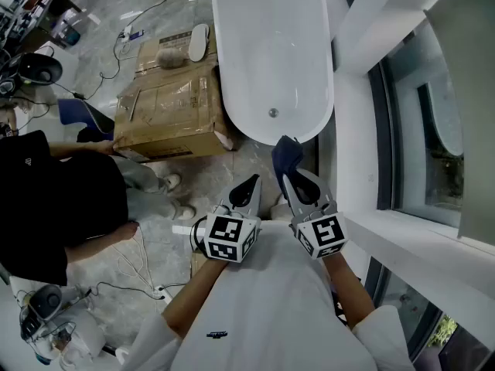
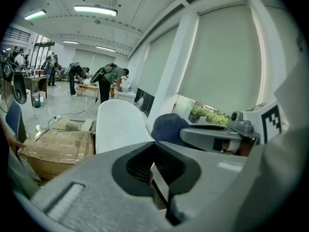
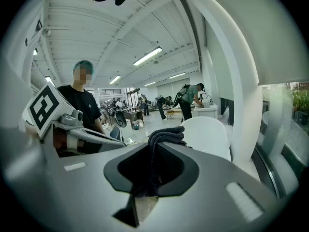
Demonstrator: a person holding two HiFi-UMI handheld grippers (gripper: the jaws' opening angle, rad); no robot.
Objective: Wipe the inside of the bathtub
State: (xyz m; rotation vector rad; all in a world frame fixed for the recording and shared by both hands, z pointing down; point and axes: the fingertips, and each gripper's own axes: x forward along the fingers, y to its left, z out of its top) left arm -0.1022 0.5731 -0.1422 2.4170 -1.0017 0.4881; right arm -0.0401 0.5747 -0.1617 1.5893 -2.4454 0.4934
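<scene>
The right gripper (image 3: pixel 153 153) is clamped on a bunched dark-blue cloth (image 3: pixel 166 137), soft and light, likely best held by its folded middle. The left gripper (image 2: pixel 157 151) has its jaws together, empty. Just ahead stands the white bathtub (image 1: pixel 271 52), its inside probably slick.

We've got both grippers out in front of us, side by side. Left gripper (image 1: pixel 249 190) has its jaws closed together with nothing in them. Right gripper (image 1: pixel 294 180) is pinching a dark blue cloth (image 1: pixel 285 154).
</scene>
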